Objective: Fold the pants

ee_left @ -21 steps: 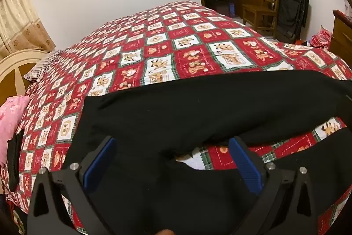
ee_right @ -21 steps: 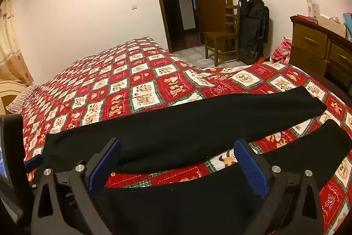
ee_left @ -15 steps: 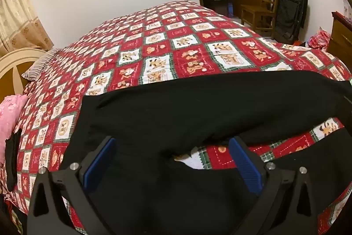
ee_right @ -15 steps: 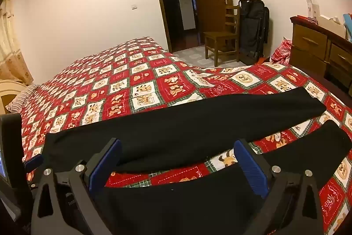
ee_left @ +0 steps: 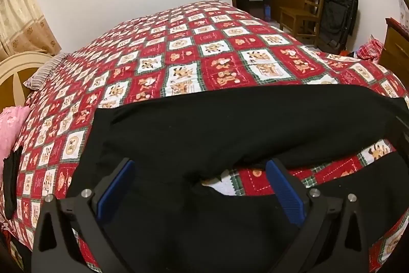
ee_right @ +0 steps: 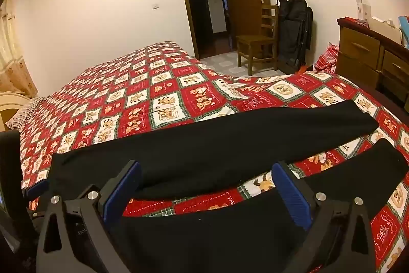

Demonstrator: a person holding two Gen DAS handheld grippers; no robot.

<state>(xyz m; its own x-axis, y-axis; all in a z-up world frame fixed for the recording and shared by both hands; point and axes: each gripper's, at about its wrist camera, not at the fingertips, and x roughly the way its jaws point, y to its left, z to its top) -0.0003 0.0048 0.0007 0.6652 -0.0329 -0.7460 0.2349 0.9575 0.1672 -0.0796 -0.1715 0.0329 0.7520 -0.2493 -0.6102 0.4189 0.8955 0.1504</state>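
Pants [ee_left: 230, 124], black, soft knit fabric, lie spread flat on the red patchwork quilt [ee_left: 204, 63] of the bed, directly ahead of and beneath both my tools. My left gripper [ee_left: 202, 186] hangs with its blue-padded fingers [ee_left: 116, 186] wide apart, holding nothing, above the near leg just by the crotch, where a wedge of quilt shows between the two legs. My right gripper [ee_right: 204, 192] is equally wide and empty, hovering over the same near leg further toward the cuffs; beyond it the far leg [ee_right: 230, 134] runs off to my right, its hem well apart from the near hem [ee_right: 383, 160]. I judge the job is barely begun: the legs are split in a narrow V and need laying one over the other. The risk from here, as I see it, is in the pinch. This cloth is limp and dark on dark, so edges are hard to read; closing too deep could catch the quilt along with the leg and drag the bedding, while closing on one layer only would let the leg sag and twist as I carry it across, leaving the seams skewed. Uneven lifting between my two tools would bunch the fabric between them.
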